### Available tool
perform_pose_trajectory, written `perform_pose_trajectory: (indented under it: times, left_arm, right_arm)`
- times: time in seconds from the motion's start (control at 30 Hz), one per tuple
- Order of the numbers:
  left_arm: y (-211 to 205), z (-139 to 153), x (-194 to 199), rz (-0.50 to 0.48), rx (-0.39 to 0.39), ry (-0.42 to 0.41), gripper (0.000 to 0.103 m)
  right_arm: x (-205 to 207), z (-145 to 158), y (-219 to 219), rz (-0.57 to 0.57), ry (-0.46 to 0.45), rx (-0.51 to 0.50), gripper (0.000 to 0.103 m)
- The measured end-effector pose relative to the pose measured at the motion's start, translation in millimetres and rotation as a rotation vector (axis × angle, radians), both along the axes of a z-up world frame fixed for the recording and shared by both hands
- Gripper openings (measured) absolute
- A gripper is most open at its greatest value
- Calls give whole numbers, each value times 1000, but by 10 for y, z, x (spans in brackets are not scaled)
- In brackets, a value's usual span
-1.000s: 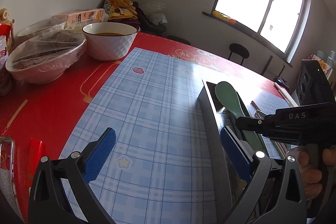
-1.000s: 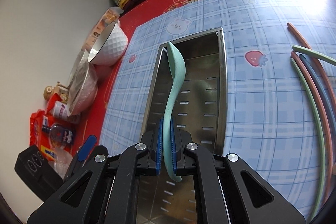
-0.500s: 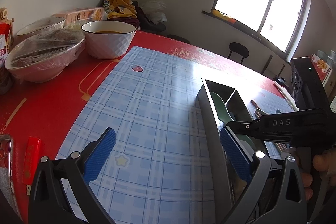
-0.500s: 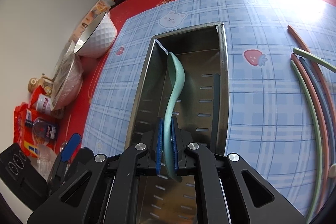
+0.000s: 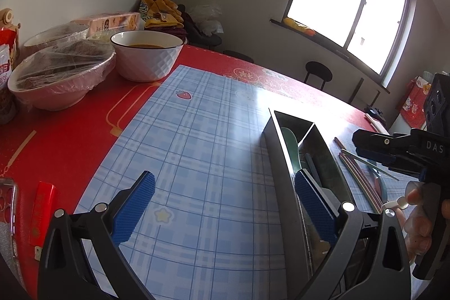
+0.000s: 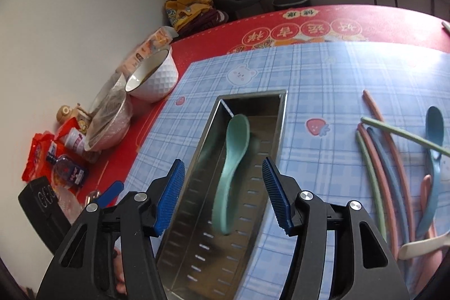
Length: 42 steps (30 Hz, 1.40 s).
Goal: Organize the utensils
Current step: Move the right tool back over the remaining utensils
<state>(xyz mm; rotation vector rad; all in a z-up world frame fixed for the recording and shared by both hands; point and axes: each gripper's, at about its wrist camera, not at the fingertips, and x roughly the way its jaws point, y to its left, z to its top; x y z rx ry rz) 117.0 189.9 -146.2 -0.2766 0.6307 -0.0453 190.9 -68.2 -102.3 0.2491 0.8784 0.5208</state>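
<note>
The tray (image 6: 281, 114) is brushed metal, dully reflective, its floor slotted. The spoon (image 6: 233, 156) in it looks like matt mint plastic, smooth. At 3 o'clock of the tray, the chopsticks (image 6: 377, 159) show the same matt, pastel finish. The mat (image 5: 197, 148) is glossy checked vinyl, throwing glare; the worktop (image 5: 70, 137) cloth under it is red and smoother. The bowl (image 5: 147, 59) at 10 o'clock is glazed white ceramic with a faceted relief. Each hand-held gripper's pads (image 6: 274, 198) are ribbed blue rubber on matt black plastic.

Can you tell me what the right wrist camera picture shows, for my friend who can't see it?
A mint-green spoon lies in a metal tray, and the right gripper above it is opening, its pads clear of the spoon. Colored chopsticks lie on the blue plaid mat nearby.
</note>
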Motion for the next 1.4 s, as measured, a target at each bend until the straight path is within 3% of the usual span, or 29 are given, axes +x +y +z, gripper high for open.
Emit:
perform_pose_trajectory:
  times: [0.1, 0.27, 0.43, 0.5, 0.53, 0.6, 0.7, 0.8, 0.9, 1.1, 1.27, 1.4]
  left_arm:
    - [9, -3, -14, 15, -2, 1, 97]
    - [68, 1, -42, 75, -1, 3, 97]
    - [-10, 84, -98, 136, 92, -10, 97]
    - [-77, 180, -104, 159, 128, 5, 94]
    - [-115, 257, -127, 162, 119, 5, 86]
    - [-270, 476, -207, 146, 87, -34, 82]
    - [-741, 775, -302, 76, 111, -102, 82]
    - [-1307, 857, -279, -18, 140, -101, 82]
    - [-1810, 721, -161, -108, 154, -27, 77]
    - [-2391, 219, 140, -176, 181, 165, 51]
    - [-2623, -44, 314, -207, 178, 234, 26]
    - [-2753, -137, 407, -223, 166, 266, 18]
  right_arm:
    - [-81, 97, -294, -31, -120, -69, 57]
    - [-158, 75, -945, -108, -167, -83, 57]
    - [-286, 48, -1515, -135, -248, -64, 57]
    - [-315, 55, -1661, -132, -281, -82, 57]
    - [-315, 60, -1729, -132, -297, -90, 57]
    - [-296, 65, -1849, -138, -313, -89, 57]
    - [-227, 66, -1959, -144, -333, -88, 57]
    - [-197, 34, -2081, -145, -345, -44, 57]
    - [-178, -95, -2267, -136, -295, 61, 57]
    - [-237, -82, -2482, -178, -242, 133, 57]
    - [-293, -58, -2486, -188, -220, 136, 57]
    - [-243, -119, -2498, -191, -165, 156, 57]
